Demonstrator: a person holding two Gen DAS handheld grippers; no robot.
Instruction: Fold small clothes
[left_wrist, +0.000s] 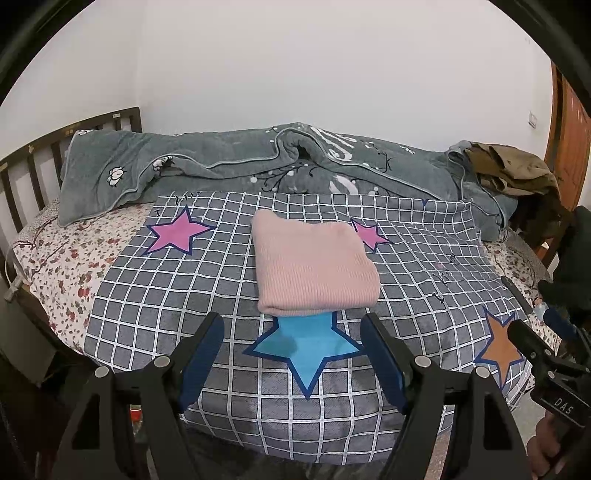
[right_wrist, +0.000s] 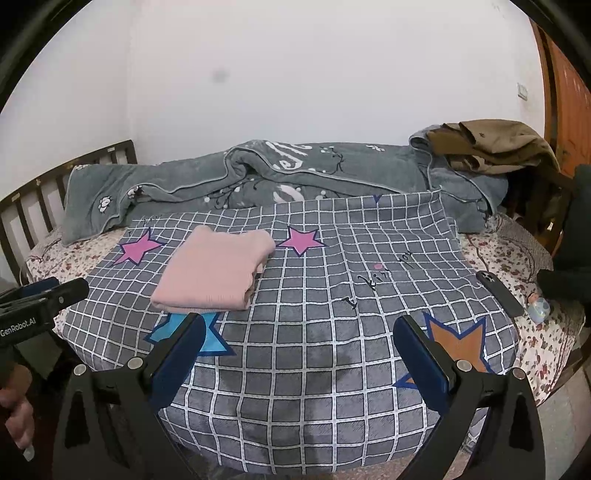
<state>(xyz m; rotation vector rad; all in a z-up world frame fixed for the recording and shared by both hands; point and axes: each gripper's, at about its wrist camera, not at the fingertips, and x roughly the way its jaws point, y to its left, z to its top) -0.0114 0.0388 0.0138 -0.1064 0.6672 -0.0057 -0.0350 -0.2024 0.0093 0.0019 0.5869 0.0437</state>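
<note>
From the left wrist, the left gripper (left_wrist: 291, 343) hangs spread and empty just short of the folded pink garment (left_wrist: 314, 266), which lies on the checked sheet (left_wrist: 147, 295). From the right wrist, the right gripper (right_wrist: 299, 343) is likewise spread with nothing between its 2 fingers, well right of the garment (right_wrist: 214, 269); a phone (right_wrist: 498, 291) lies at the sheet's (right_wrist: 332, 295) right edge.

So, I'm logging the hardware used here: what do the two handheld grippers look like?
Both the left gripper and right gripper have black triangular frames with cut-outs, silver round fasteners and dark blue finger pads. White lettering marks the bodies: "GenRobot.AI" on the left, "DAS" on the right. No cables show.
</note>
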